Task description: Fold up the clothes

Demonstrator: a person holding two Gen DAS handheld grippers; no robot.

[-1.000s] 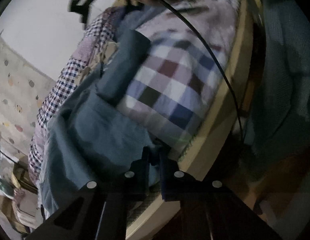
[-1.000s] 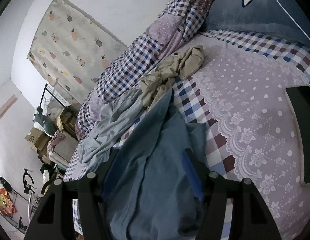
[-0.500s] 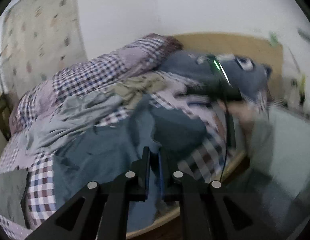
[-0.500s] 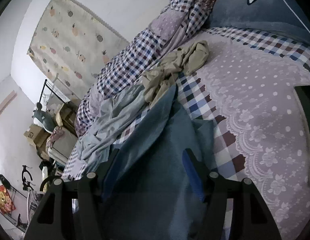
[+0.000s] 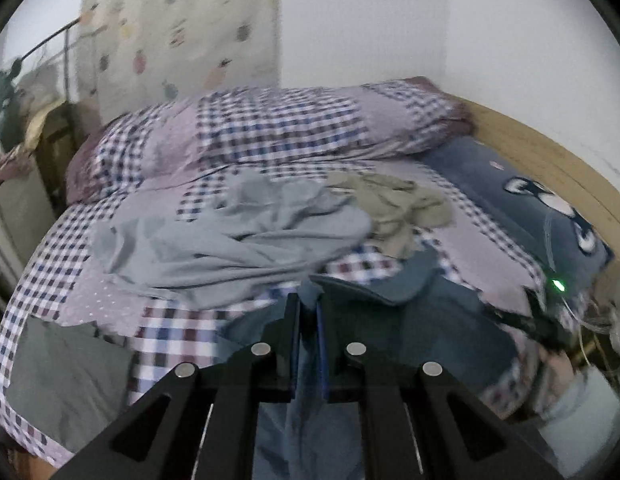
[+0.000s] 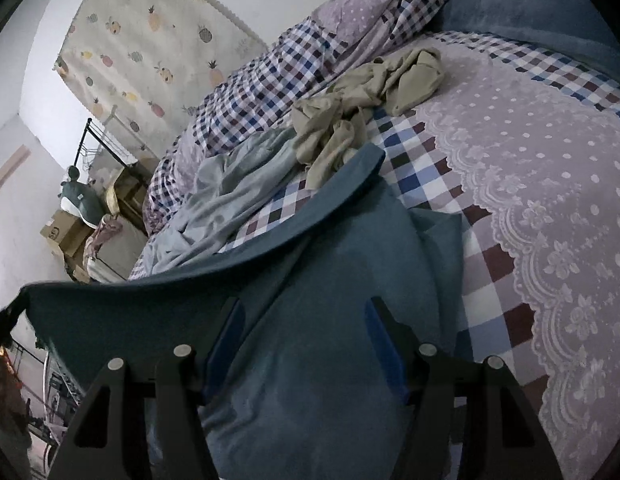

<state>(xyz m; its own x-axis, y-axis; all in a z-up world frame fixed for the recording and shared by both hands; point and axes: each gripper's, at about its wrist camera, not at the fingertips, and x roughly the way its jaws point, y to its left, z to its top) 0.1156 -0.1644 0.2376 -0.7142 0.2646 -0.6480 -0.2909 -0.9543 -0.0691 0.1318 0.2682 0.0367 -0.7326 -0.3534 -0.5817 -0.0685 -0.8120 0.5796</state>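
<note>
The left wrist view is smeared with motion: the checks of the bedspread (image 5: 246, 136) run together, and the right tongs (image 5: 521, 320) at its right edge are a dark streak with a green light. The blue garment (image 6: 317, 320) covers the bed beneath it and runs off the right wrist view's bottom edge. The grey garment (image 6: 230, 196) is partly hidden behind its raised hem.

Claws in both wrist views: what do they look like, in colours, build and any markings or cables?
The left claw and right claw share one build: matte black angular frames with triangular cut-outs, round silver fasteners on top, and blue pads lining the fingers' inner faces. No markings show. In the left wrist view, the other device shows a green light.
</note>
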